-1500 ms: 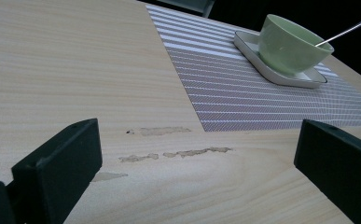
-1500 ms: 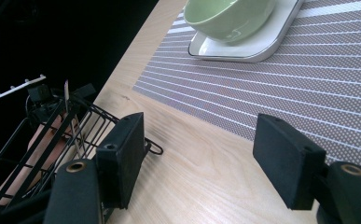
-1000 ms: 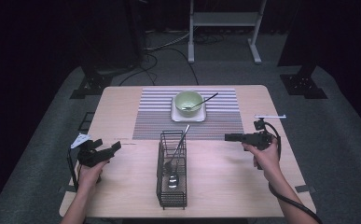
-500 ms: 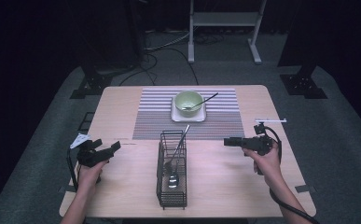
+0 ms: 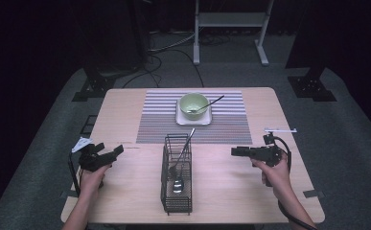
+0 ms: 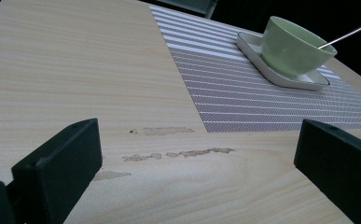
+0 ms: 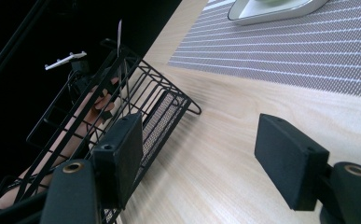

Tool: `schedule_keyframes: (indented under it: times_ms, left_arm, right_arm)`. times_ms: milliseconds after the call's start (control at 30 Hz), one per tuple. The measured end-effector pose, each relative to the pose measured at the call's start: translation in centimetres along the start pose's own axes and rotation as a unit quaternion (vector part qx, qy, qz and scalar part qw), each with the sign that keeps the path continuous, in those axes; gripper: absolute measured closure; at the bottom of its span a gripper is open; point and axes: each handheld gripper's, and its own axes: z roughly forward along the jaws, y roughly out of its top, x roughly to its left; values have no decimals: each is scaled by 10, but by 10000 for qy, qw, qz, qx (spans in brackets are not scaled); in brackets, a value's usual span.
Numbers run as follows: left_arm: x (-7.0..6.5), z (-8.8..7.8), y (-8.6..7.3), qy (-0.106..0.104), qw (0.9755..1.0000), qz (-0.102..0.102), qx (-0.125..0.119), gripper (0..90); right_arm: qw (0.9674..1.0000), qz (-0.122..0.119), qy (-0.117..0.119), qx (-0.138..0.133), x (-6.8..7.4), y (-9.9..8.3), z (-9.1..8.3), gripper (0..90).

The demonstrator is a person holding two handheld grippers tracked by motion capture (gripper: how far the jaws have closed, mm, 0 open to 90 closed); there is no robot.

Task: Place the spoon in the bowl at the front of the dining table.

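Wire basket (image 5: pixel 177 177) of black metal stands on the table (image 5: pixel 125 105) near its front edge, about in the middle between the two hands. It is long and narrow, and its long side runs from front to back. Inside it lies a metal spoon (image 5: pixel 178 179), and a thin metal handle (image 5: pixel 189 138) leans out over the far end of the basket. In the right gripper view the basket (image 7: pixel 136 112) shows at the left, behind the left jaw.

Beyond the basket a striped placemat (image 5: pixel 231 122) lies on the table. On the mat stands a white square plate (image 5: pixel 192 119), and on this plate a light green bowl (image 5: pixel 193 102) is placed. A utensil with a thin metal handle (image 5: pixel 213 101) rests in the bowl and points to the far right. In the left gripper view the bowl (image 6: pixel 295 44) on its plate (image 6: pixel 267 65) is seen at the upper right, on the mat (image 6: pixel 243 93).

The left hand-held gripper (image 5: pixel 110 154) is held low over the table, well to the left of the basket, and its jaws stand wide apart with nothing between them. The right hand-held gripper (image 5: pixel 238 152) is held well to the right of the basket and points toward it; its jaws are also apart and hold nothing.

Some pale worn marks (image 6: pixel 178 151) are visible on the wood in front of the left hand-held gripper.
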Motion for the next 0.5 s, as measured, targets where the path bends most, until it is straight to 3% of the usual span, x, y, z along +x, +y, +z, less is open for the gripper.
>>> schedule_keyframes:
  times_ms: [500]
  left_arm:
    - [0,0,1,85,9999,-45,-30,0]
  right_arm:
    - [9998,-117,33,-170,-3,-24,-2,308]
